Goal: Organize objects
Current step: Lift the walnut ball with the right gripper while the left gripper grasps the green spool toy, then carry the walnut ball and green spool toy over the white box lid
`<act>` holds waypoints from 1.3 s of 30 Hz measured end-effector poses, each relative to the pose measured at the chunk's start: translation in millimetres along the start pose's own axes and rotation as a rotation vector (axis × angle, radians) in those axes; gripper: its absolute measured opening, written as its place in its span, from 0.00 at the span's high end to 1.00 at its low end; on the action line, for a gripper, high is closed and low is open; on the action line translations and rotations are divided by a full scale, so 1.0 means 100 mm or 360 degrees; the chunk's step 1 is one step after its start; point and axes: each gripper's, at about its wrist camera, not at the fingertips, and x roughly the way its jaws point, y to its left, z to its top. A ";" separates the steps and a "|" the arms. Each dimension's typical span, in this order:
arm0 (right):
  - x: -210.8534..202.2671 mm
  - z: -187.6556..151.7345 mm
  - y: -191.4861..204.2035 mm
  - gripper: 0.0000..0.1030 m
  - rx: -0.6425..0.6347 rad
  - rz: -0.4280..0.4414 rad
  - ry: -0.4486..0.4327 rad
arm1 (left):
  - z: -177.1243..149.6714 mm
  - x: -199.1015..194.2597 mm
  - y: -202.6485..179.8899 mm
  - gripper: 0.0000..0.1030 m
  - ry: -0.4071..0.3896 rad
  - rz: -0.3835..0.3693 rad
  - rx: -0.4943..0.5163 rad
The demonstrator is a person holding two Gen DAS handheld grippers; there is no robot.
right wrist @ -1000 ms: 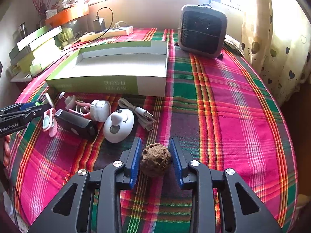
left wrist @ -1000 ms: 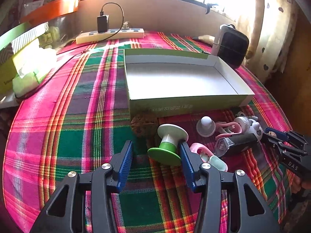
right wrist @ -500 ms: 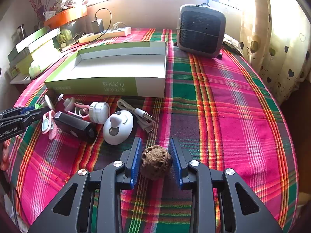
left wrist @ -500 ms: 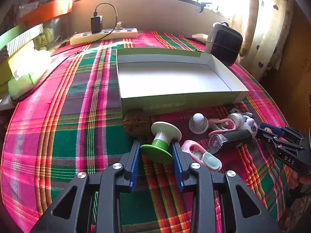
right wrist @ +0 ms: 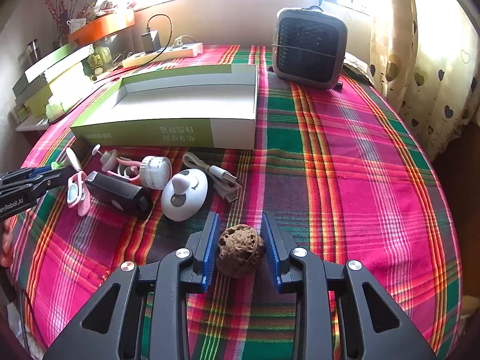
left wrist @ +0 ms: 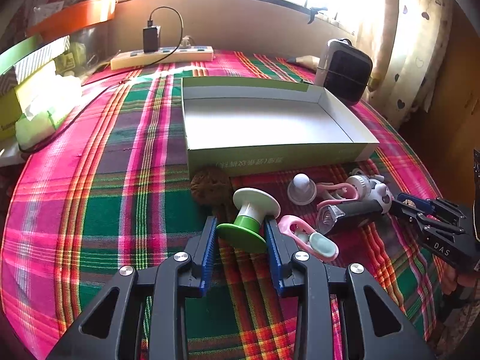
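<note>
Two claws work over a plaid-covered surface point(right wrist: 360, 156): the left claw point(left wrist: 241, 235) is clenched on a green-and-white spool point(left wrist: 250, 220), and the right claw point(right wrist: 240, 246) is closed around a wrinkled walnut point(right wrist: 240, 250), both just in front of the empty box point(left wrist: 270, 120). The round walnut could roll out of a loose pinch, and the tilted spool could twist free or nudge the pink clip point(left wrist: 309, 238) beside it.

The right gripper point(left wrist: 414, 210) carries "DAS". The left gripper point(right wrist: 45, 177) carries "enRobot.AI", its start cut off. The box point(right wrist: 168, 133) bears upside-down, unreadable Chinese characters.
</note>
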 end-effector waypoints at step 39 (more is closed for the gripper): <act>-0.15 0.72 0.30 0.70 -0.0156 0.0126 -0.0183 | 0.53 -0.15 0.01 0.72 -0.0135 -0.0014 0.0031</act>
